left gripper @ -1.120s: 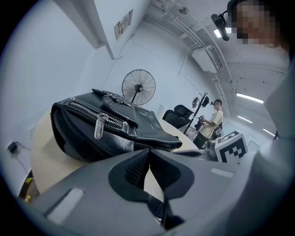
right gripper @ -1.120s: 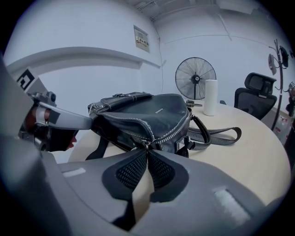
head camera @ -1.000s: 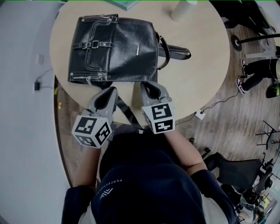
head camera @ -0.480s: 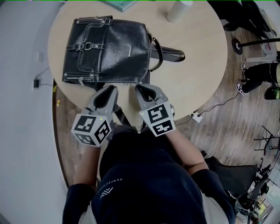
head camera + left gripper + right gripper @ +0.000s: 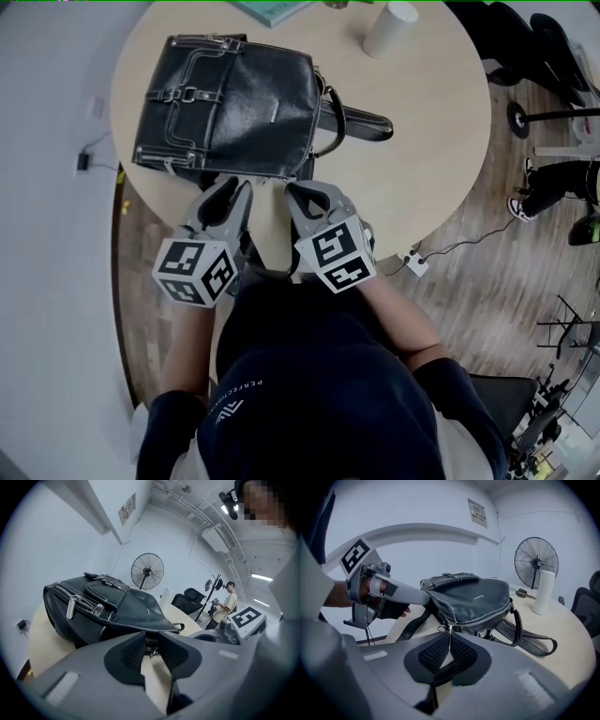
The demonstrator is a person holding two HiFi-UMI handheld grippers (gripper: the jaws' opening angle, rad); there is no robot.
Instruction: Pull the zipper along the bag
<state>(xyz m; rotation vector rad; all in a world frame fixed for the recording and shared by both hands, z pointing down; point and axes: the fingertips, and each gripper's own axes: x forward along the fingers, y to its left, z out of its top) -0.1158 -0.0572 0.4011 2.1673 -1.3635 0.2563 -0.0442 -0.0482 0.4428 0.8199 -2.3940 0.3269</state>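
Observation:
A black leather bag (image 5: pixel 230 103) lies flat on the round table (image 5: pixel 431 141). Both grippers meet its near edge. My right gripper (image 5: pixel 296 193) is shut on the zipper pull (image 5: pixel 450 631) at the near corner of the bag (image 5: pixel 473 599), where the silver zipper (image 5: pixel 487 618) begins. My left gripper (image 5: pixel 228 190) stands beside it at the bag's near edge (image 5: pixel 117 609). Its jaws (image 5: pixel 151 643) are opening, the pads no longer pressing, with the bag's edge and a small metal ring (image 5: pixel 151 652) just beyond the gap. The left gripper (image 5: pixel 386 592) also shows in the right gripper view.
A white cylinder (image 5: pixel 391 28) and a teal book (image 5: pixel 272 9) sit at the table's far side, keys (image 5: pixel 524 592) near the cylinder. The bag's strap (image 5: pixel 361 122) trails right. A standing fan (image 5: pixel 147 571) and a person (image 5: pixel 229 604) are beyond the table; a cable (image 5: pixel 450 239) lies on the floor.
The left gripper's jaws have parted at the bag's near edge. The bag has shifted slightly to the left. The right gripper keeps its hold at the near corner.

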